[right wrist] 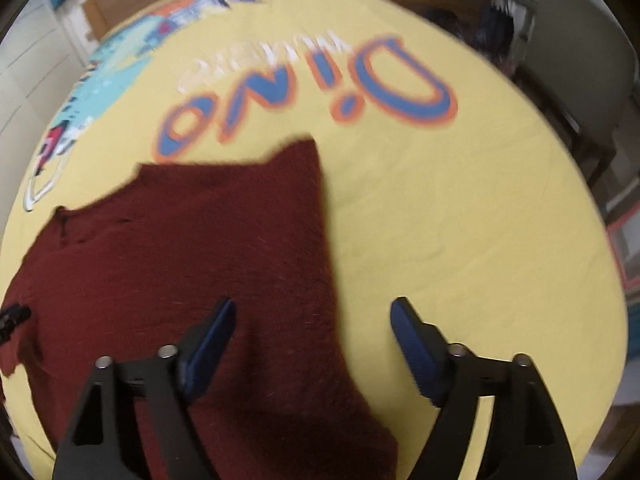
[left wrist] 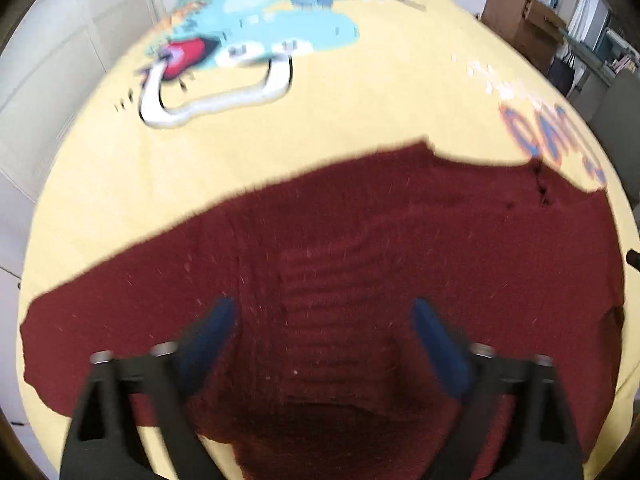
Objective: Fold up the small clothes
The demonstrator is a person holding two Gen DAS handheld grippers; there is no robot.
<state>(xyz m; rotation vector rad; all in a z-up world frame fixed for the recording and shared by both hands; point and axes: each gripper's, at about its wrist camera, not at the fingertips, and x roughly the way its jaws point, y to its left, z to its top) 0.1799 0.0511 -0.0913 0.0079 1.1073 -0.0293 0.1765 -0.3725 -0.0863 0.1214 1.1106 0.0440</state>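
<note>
Maroon sweater (left wrist: 360, 280) flat on yellow sheet (left wrist: 360, 100).
L gripper (left wrist: 324, 312) & R gripper (right wrist: 312, 312): jaws wide apart, holding nothing; sweater under both.

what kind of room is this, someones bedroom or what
Probably a bedroom doubling as storage: a yellow cartoon "Dino" sheet covers what looks like a bed, white cabinet doors stand to one side, and cardboard boxes are stacked behind.
</note>
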